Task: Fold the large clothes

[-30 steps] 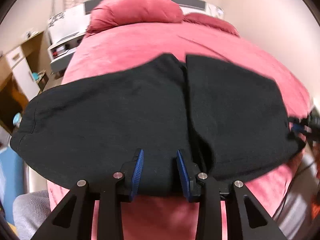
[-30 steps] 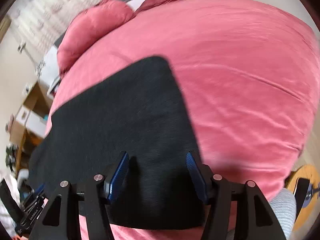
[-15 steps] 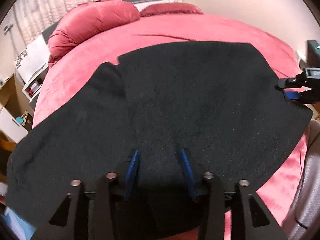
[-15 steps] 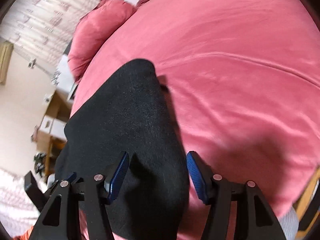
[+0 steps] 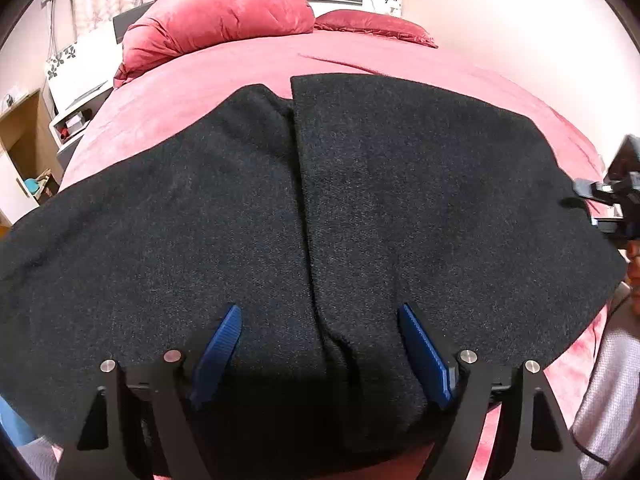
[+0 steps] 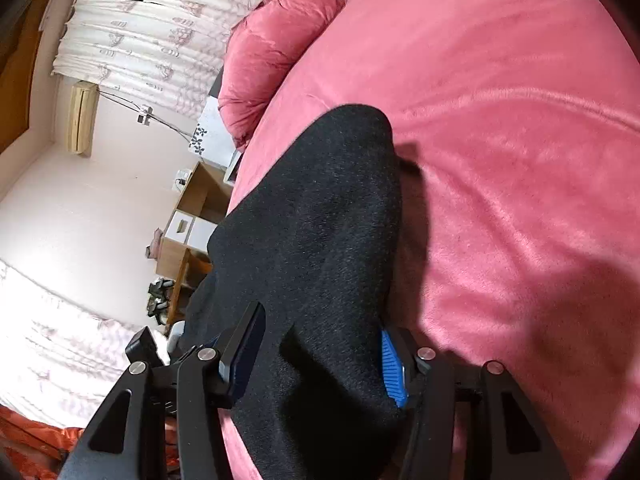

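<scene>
A large black garment (image 5: 360, 216) lies spread on the pink bed (image 5: 248, 64), with a seam or fold line running down its middle. My left gripper (image 5: 320, 344) is open, its blue pads wide apart over the garment's near edge. In the right wrist view the same garment (image 6: 320, 232) bulges up between the fingers of my right gripper (image 6: 320, 356), which is open with cloth lying between the pads. The right gripper also shows at the right edge of the left wrist view (image 5: 612, 200), at the garment's right side.
Pink pillows (image 5: 216, 24) lie at the bed's head. A wooden desk with boxes (image 6: 192, 216) and white drawers (image 5: 76, 92) stand left of the bed. Curtains (image 6: 160, 32) hang behind. A grey cushion or chair (image 5: 608, 392) sits at the bed's near right.
My left gripper has opened wider and lowered over the garment's near edge. My right gripper has tilted and moved closer, and the cloth now bulges between its fingers.
</scene>
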{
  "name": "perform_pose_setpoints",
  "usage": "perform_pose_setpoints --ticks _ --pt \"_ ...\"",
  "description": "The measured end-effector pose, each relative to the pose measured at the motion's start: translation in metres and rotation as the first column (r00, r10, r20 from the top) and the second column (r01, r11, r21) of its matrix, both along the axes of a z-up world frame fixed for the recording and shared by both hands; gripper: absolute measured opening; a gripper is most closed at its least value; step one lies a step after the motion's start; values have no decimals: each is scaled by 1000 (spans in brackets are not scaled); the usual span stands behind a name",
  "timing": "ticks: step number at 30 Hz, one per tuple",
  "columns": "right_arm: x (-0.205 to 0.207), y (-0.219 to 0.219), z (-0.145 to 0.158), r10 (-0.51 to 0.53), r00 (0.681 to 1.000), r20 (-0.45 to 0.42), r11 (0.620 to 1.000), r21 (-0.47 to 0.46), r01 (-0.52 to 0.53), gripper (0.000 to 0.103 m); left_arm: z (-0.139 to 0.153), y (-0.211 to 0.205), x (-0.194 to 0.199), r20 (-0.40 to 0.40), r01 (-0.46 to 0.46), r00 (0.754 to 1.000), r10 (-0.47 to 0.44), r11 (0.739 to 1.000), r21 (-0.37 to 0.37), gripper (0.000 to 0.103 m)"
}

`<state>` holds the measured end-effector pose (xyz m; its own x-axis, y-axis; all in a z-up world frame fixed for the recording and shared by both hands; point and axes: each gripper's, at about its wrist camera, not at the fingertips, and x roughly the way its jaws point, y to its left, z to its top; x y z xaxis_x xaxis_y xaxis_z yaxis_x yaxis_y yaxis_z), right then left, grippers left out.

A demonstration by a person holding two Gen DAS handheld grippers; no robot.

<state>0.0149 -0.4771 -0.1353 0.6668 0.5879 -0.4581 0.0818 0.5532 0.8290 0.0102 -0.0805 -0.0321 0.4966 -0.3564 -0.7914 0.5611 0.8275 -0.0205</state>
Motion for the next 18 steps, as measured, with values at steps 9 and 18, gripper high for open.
perform_pose_setpoints --ticks 9,18 --pt "28 -4 3 108 990 -91 975 -186 -124 43 -12 2 14 6 6 1000 -6 1000 -6 84" --pt "39 9 -11 40 995 -87 995 -93 -48 31 -14 2 16 0 -5 1000 5 1000 -13 87"
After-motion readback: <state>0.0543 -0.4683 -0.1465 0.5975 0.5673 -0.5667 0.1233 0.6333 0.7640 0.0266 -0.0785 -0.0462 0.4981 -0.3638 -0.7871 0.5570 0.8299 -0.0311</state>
